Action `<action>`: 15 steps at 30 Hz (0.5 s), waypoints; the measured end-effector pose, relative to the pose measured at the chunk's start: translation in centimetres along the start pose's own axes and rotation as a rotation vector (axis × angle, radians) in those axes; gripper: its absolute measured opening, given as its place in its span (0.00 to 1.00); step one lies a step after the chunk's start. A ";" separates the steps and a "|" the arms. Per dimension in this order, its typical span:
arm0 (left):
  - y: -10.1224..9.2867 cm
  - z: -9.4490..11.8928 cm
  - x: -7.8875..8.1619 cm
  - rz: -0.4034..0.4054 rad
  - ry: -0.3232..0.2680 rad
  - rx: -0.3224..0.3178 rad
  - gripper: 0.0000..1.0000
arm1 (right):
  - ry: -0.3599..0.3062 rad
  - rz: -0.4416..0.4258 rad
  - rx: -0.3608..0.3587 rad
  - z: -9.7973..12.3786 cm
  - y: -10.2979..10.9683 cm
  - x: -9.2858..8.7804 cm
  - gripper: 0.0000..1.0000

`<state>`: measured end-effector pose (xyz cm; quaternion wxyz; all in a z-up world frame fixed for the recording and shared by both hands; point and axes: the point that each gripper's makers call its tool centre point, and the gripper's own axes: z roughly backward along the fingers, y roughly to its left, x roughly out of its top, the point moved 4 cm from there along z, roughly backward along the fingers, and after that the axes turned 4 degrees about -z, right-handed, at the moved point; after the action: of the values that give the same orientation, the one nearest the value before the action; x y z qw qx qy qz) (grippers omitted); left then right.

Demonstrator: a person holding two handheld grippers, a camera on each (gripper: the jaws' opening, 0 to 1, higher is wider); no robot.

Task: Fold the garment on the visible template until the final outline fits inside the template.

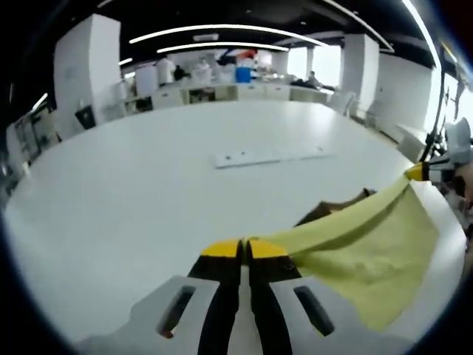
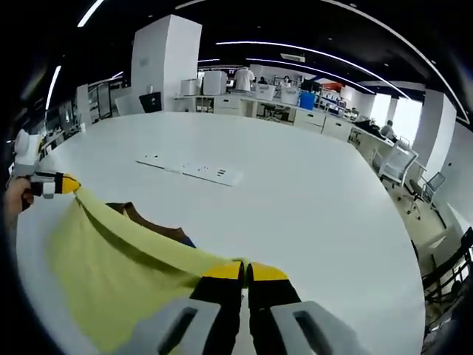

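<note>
In the left gripper view, your left gripper (image 1: 244, 250) has its yellow-tipped jaws pressed together on a corner of the yellow garment (image 1: 355, 248). The cloth is lifted off the white table (image 1: 133, 185) and stretches taut toward the right edge, where your right gripper (image 1: 418, 171) pinches the far corner. A brown template (image 1: 330, 208) shows behind the fabric.

In the right gripper view, your right gripper (image 2: 245, 271) is likewise clamped on the garment (image 2: 111, 266), whose long edge runs left to your left gripper (image 2: 65, 183), with the rest sagging below.
</note>
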<state>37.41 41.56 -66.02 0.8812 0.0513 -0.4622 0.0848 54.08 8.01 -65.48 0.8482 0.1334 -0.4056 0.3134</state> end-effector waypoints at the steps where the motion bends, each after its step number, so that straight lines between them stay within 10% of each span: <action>1: 0.1 -0.2 -0.1 0.008 -0.002 0.003 0.00 | 0.005 0.001 -0.002 -0.3 0.0 -0.2 0.00; 15: 0.2 -2.0 -1.8 -0.038 0.031 0.009 0.00 | 0.051 -0.012 -0.014 -2.2 -0.4 -2.0 0.00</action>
<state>37.98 41.93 -68.58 0.8895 0.0627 -0.4470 0.0709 54.68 7.93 -68.42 0.8610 0.1218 -0.3854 0.3088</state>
